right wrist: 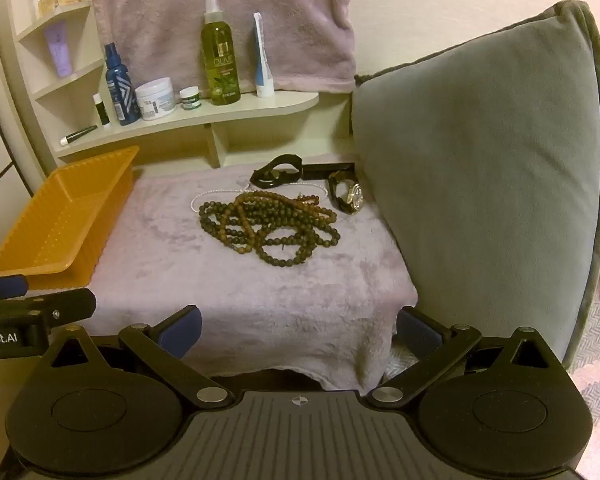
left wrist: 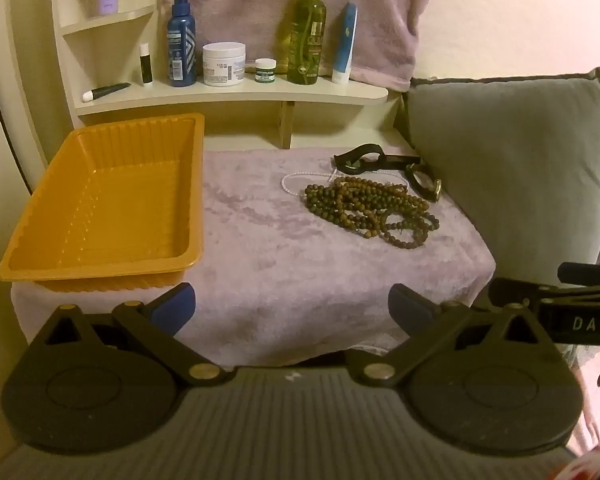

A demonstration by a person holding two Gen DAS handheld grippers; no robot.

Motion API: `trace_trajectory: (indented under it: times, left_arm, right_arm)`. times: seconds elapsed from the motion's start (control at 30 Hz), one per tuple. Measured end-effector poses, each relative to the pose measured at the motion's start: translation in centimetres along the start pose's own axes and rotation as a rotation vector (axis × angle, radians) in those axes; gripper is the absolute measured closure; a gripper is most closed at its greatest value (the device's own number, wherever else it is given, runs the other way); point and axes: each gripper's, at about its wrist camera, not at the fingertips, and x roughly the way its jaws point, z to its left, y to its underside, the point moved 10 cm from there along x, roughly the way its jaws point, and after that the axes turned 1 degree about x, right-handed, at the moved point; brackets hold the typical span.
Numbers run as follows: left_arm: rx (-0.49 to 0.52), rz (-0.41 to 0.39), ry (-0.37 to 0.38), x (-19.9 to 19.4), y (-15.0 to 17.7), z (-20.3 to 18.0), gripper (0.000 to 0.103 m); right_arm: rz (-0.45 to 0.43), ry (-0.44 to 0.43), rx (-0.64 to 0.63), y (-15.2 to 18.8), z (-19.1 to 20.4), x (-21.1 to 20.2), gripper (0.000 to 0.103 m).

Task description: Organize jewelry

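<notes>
A tangled heap of brown and dark bead necklaces [left wrist: 374, 208] [right wrist: 270, 226] lies on a lilac plush cloth [left wrist: 268, 248] [right wrist: 236, 280]. A thin white pearl string [left wrist: 300, 180] [right wrist: 216, 196] pokes out behind the heap. Two black-strapped watches [left wrist: 424, 180] [right wrist: 350, 194] rest at the far right, near the pillow. An orange plastic tray [left wrist: 100, 276] [right wrist: 36, 268] stands on the left with nothing in it. My left gripper [left wrist: 292, 308] is open at the cloth's near edge, nothing between its blue pads. My right gripper [right wrist: 300, 330] is open too, well short of the beads.
A grey pillow [left wrist: 512, 168] [right wrist: 480, 168] walls off the right side. A cream shelf [left wrist: 236, 98] [right wrist: 204, 120] behind carries bottles, jars and tubes. A lilac towel [left wrist: 284, 12] [right wrist: 220, 12] hangs on the wall. The other gripper's body shows at each view's edge.
</notes>
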Motion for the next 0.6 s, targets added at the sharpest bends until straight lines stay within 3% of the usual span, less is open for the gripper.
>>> trace_trajectory:
  times: [0.6]
  left_arm:
    - [0.001,-0.025,0.009,-0.03,-0.22,0.13,0.002]
  right_arm:
    - [0.000,-0.006,0.004,0.11,0.15,0.10,0.000]
